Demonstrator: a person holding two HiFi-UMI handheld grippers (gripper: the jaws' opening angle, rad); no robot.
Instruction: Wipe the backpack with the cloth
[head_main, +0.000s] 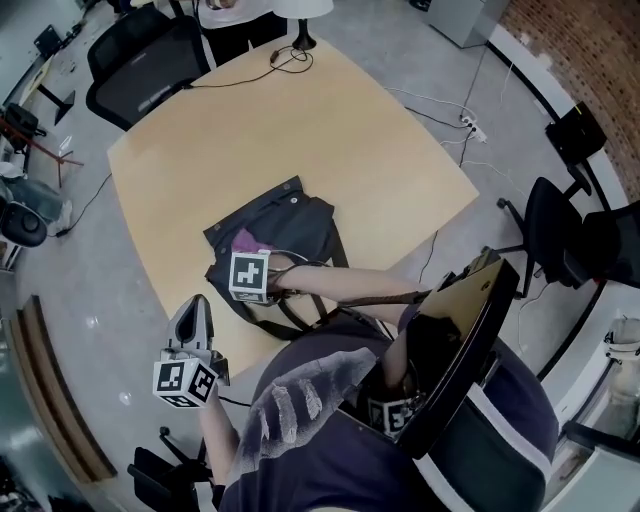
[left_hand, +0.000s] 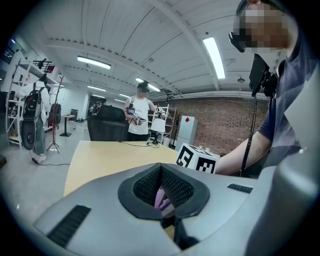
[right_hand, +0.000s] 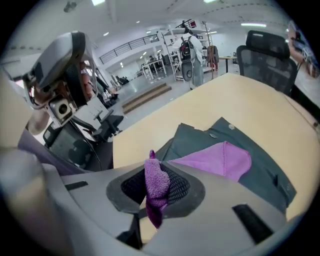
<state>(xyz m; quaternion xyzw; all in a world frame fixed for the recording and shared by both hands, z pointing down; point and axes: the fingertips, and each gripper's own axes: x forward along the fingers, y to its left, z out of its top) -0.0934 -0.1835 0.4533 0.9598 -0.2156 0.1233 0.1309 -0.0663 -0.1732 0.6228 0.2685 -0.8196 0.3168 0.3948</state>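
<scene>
- Your right gripper (right_hand: 152, 171) is clenched on a fold of the purple cloth (right_hand: 220, 159). The pinched tuft stands up between the jaws and a darker end hangs below them.
- The rest of the cloth lies spread flat on the backpack (head_main: 305, 225), just past the jaws, on its left part.
- The backpack is dark grey and lies flat on the near half of the light wooden table (head_main: 330, 130). Its straps (head_main: 290, 322) loop off the near side towards you.
- In the head view your right forearm reaches in from the right, and the gripper's marker cube sits over the near-left part of the backpack.
- Your left gripper (left_hand: 160, 172) has its jaws pressed together at the tips.
- A sliver of purple shows low in the slot behind those tips. You cannot tell from this view whether it is caught there or lies further off.
- That gripper hangs at the near left, by the table's near edge and apart from the backpack.
- At the far edge of the table stand a white lamp (head_main: 302, 12) and its cable (head_main: 285, 60).
- A person (left_hand: 140, 117) stands there too, next to a black office chair (head_main: 150, 60).
</scene>
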